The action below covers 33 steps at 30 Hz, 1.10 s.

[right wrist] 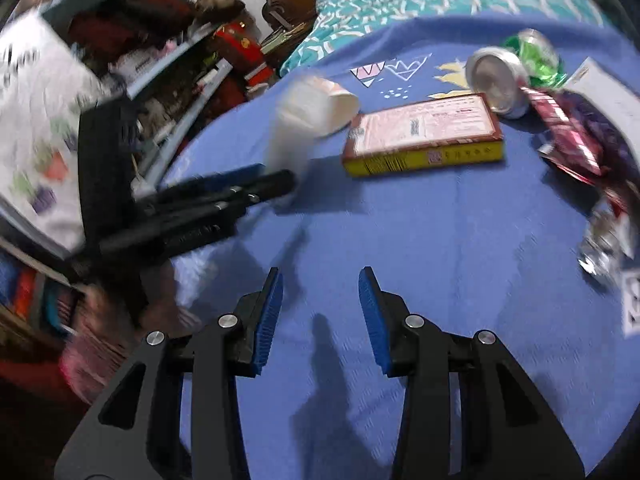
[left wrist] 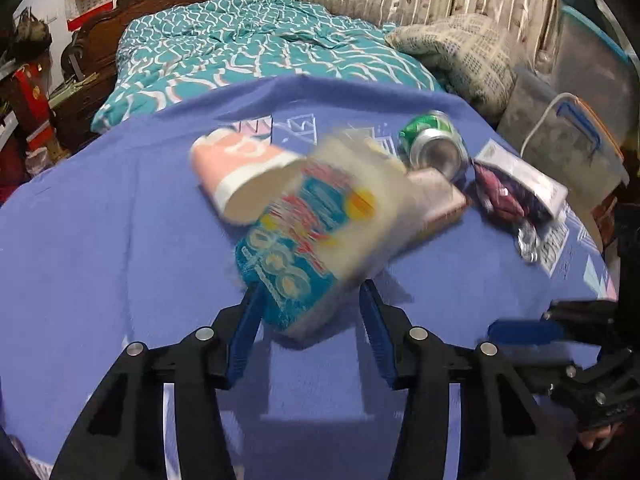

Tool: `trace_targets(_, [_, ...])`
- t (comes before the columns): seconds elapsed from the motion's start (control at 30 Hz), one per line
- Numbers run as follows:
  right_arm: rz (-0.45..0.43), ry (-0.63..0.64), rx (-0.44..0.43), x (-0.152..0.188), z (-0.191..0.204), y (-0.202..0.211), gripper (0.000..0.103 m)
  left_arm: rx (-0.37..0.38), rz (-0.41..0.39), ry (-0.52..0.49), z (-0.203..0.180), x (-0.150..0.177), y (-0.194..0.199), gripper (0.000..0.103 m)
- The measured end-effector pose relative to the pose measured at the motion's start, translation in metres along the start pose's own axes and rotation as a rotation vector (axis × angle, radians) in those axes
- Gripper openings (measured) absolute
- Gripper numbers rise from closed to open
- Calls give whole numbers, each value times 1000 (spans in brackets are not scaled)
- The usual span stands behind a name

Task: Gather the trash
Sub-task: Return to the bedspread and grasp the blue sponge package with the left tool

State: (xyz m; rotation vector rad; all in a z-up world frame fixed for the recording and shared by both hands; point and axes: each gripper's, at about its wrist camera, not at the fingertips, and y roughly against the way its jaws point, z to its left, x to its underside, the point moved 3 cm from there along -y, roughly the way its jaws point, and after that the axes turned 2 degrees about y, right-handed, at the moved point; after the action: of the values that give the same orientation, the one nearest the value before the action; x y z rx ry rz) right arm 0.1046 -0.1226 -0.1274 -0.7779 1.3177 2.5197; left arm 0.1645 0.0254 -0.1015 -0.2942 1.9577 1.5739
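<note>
My left gripper (left wrist: 308,292) is shut on a clear plastic cup with blue, red and yellow print (left wrist: 316,236), held tilted above the blue sheet (left wrist: 100,240); the cup is blurred by motion. Behind it lie a pink paper cup (left wrist: 240,172), a flat box (left wrist: 440,200), a crushed green can (left wrist: 436,146) and a purple-red wrapper (left wrist: 508,196). My right gripper (right wrist: 320,292) is open and empty over the sheet (right wrist: 440,260). In the right wrist view the left gripper (right wrist: 224,196) holds the cup (right wrist: 292,136) at left, with the box (right wrist: 424,136), can (right wrist: 508,76) and wrapper (right wrist: 572,136) beyond.
Crumpled foil (right wrist: 604,252) lies at the sheet's right edge. A teal quilt (left wrist: 260,52) covers the bed behind. Plastic storage bins (left wrist: 560,140) stand at right. Cluttered shelves (right wrist: 160,60) stand to the left of the bed.
</note>
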Motion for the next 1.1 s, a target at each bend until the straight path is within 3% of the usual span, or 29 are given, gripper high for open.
trace_targets(0.07, [-21,-37,-1,4,-7,3,43,30,19,23,5,10,6,48])
trace_targets(0.17, [-54,-107,-17,5,-14,8,43,2,21,44,13,22,15,51])
trace_targets(0.3, [-66,-119,-17,3,-12,11,43,-24,-22,59,23,28,33,66])
trace_targets(0.43, [-59,-122,-9,8,-9,9,43,-41,-54,57,28,22,42,69])
trace_targets(0.53, [-55,-143,2,14,-10,4,43,-43,-67,58,29,16,42,84])
trace_targets(0.87, [-101,-208,-77,25,-25,4,44,-57,-95,-179,-7,-13,14,89])
trace_targets(1.1, [-118,-207,-94,29,-24,6,46,-72,-63,-227,-15,-23,-14,89])
